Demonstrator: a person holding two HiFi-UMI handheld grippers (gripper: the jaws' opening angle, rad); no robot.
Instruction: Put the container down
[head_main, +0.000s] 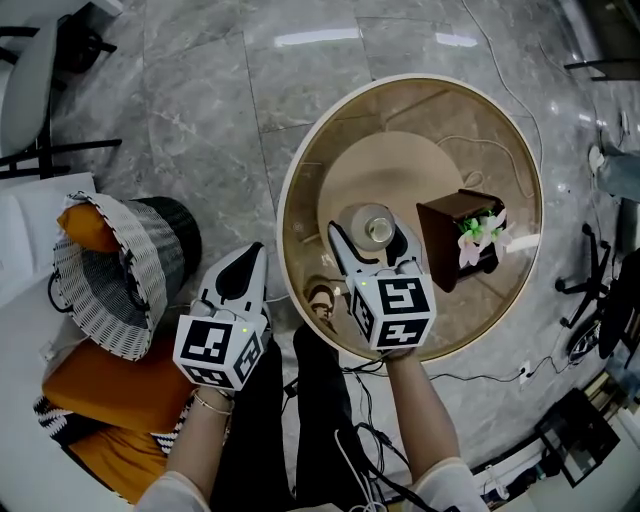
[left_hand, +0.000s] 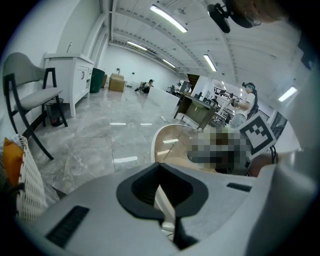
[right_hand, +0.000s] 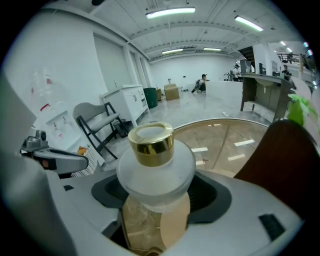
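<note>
The round glass surface (head_main: 470, 120) lies directly under the right gripper (head_main: 372, 236), whose fingers are clamped on the frosted container (right_hand: 155, 165) near the surface's centre. The container's long axis is upright, gold cap (right_hand: 151, 143) on top, so I judge the move to be straight down. I cannot tell whether its base already touches the surface. The left gripper (head_main: 250, 258) hangs beyond the surface's left rim, fingers narrowed together and holding nothing. The container shows no readable label.
</note>
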